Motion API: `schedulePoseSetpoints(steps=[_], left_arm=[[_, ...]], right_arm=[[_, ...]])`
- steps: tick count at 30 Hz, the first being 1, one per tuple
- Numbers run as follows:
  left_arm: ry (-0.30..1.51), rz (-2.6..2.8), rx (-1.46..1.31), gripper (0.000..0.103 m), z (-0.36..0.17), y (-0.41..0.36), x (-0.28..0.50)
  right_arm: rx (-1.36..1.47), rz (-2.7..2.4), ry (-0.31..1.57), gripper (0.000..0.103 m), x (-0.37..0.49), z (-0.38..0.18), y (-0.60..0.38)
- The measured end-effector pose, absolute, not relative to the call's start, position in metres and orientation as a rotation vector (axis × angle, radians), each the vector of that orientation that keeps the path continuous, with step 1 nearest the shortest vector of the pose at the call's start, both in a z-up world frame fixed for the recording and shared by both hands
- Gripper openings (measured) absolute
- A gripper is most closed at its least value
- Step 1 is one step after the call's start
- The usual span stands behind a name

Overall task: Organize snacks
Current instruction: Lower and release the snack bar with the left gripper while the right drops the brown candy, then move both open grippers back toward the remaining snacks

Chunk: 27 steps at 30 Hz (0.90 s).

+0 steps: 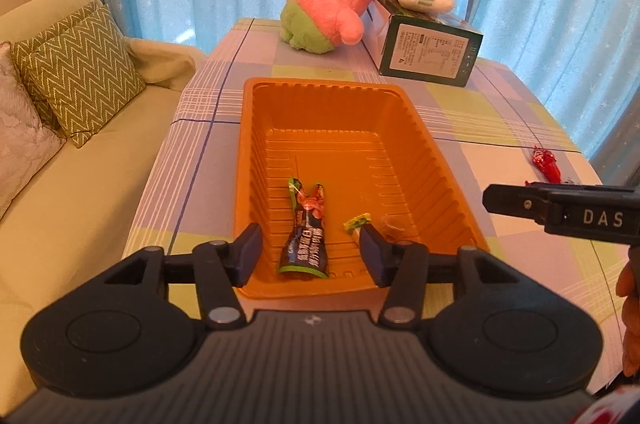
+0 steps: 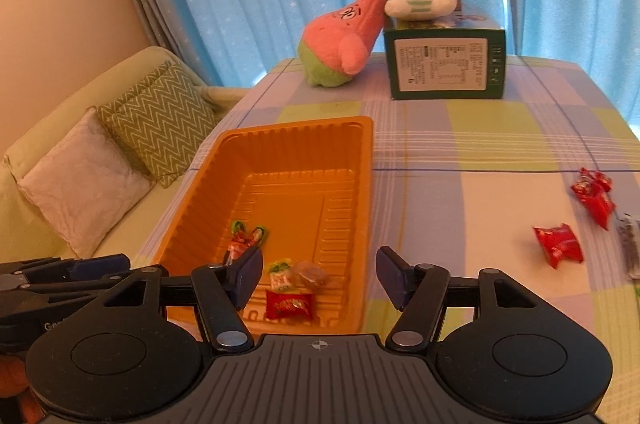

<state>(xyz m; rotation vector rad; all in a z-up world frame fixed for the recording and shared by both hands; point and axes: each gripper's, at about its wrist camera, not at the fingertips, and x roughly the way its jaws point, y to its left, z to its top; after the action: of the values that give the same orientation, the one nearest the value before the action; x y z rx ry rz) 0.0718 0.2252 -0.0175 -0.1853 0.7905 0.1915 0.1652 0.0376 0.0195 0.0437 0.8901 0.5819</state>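
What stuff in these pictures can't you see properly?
- Small clear-wrapped snack in the orange plastic tray: left wrist view, partly behind a fingertip.
- Grey packet: right wrist view, cut off by the edge.
- Label print on the dark green box: both views, too small to read.

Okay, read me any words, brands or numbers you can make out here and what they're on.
"DAS": white letters on the right gripper.
"Go…": cut-off letters on the left gripper.
Green box: label print too small to read.
Dark snack packet: white characters too blurred.
Red candy: print unreadable.
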Motion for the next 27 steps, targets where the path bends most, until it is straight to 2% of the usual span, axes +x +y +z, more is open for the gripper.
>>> schedulePoseSetpoints(steps=[4, 10, 27], left_arm=[[0.769, 0.191, -0.188, 0.065, -0.008, 0.211, 0.059], [0.745, 0.165, -0.185, 0.073, 0.005, 0.184, 0.046], [0.747, 0.010, -0.131, 0.078, 0.008, 0.091, 0.057]], right_arm=[[0.019, 0.546, 0.873, 0.063, 0.148, 0.026, 0.018], [0.054, 0.482, 0.879, 0.063, 0.126, 0.031, -0.022], [0.150, 0.274, 0.864, 0.063, 0.102, 0.039, -0.138]])
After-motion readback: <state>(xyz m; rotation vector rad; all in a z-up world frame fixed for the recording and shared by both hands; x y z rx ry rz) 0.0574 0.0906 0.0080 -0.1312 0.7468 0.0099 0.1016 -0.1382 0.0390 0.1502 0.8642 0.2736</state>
